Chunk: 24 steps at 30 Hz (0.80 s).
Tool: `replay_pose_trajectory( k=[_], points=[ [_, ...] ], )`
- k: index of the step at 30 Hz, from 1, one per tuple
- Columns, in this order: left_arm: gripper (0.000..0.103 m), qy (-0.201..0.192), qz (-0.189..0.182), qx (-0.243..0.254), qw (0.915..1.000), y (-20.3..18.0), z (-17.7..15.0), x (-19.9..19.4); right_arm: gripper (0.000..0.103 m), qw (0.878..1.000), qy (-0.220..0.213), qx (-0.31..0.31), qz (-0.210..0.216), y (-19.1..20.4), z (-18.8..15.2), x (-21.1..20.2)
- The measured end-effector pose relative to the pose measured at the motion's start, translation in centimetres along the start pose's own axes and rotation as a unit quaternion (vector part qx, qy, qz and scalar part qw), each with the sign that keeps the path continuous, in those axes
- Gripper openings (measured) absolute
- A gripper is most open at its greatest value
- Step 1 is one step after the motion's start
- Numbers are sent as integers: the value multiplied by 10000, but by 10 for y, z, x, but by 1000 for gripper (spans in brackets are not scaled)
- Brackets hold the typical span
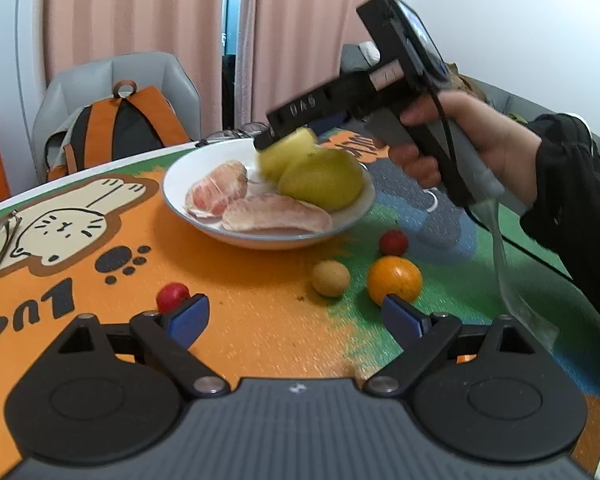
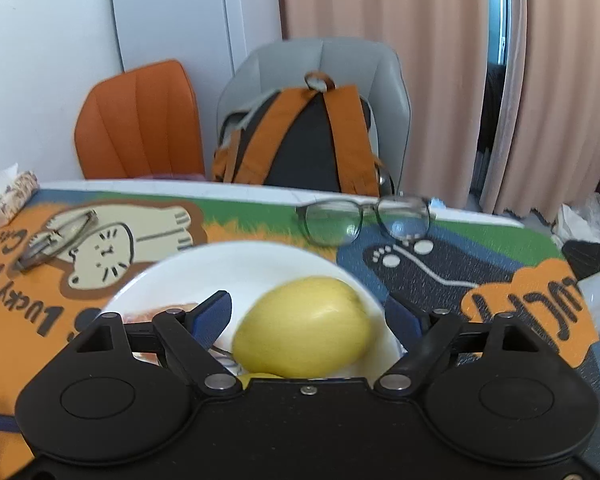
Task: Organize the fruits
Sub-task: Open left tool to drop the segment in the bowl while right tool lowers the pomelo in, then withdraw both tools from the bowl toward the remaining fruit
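Left wrist view: your left tongs stand wide and hold nothing. Only the mat lies between the two blue pads. A small red fruit sits just beside the left pad. Farther on, the white plate holds two pink peeled slices on its left side. Two yellow-green fruits fill its right side, a big pear in front and a second one behind it. Your right tongs reach in over the plate, and the tip is right at that second fruit. Near the plate on the mat lie a tan little fruit, an orange and one more red fruit. The orange sits just past the right pad, but you cannot tell if they touch. Your right hand grips the handle at the far right.

Right wrist view: folded glasses lie on the cat picture at the left. The plate is straight below your right tongs. A yellow fruit sits on it, between the blue pads. There is a gap on both sides, so the tongs are let go and press on nothing. A bit of pink slice peeks out by the left pad. More glasses stand on the mat past the plate.
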<state>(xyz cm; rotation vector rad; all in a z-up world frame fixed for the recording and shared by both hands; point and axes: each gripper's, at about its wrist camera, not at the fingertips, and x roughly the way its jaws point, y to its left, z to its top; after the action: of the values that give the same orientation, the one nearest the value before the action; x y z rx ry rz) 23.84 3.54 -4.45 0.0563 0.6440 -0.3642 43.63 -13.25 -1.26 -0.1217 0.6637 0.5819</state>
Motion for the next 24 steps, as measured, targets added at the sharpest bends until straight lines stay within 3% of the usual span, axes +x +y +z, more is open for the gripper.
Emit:
replay_pose_trajectory(
  k=[7,15,24],
  points=[
    [92,93,-70,76,9999,-5,-11,2,92,9994,-273,-161,157,0,-1,-35],
    [92,-12,-241,215,9995,-12,-20,-8,102,9967,-442,-549,403,12,-29,-82],
    [88,-97,-447,317,9984,-21,-25,-16,103,9946,-392,-676,677,22,-67,-118]
  ],
)
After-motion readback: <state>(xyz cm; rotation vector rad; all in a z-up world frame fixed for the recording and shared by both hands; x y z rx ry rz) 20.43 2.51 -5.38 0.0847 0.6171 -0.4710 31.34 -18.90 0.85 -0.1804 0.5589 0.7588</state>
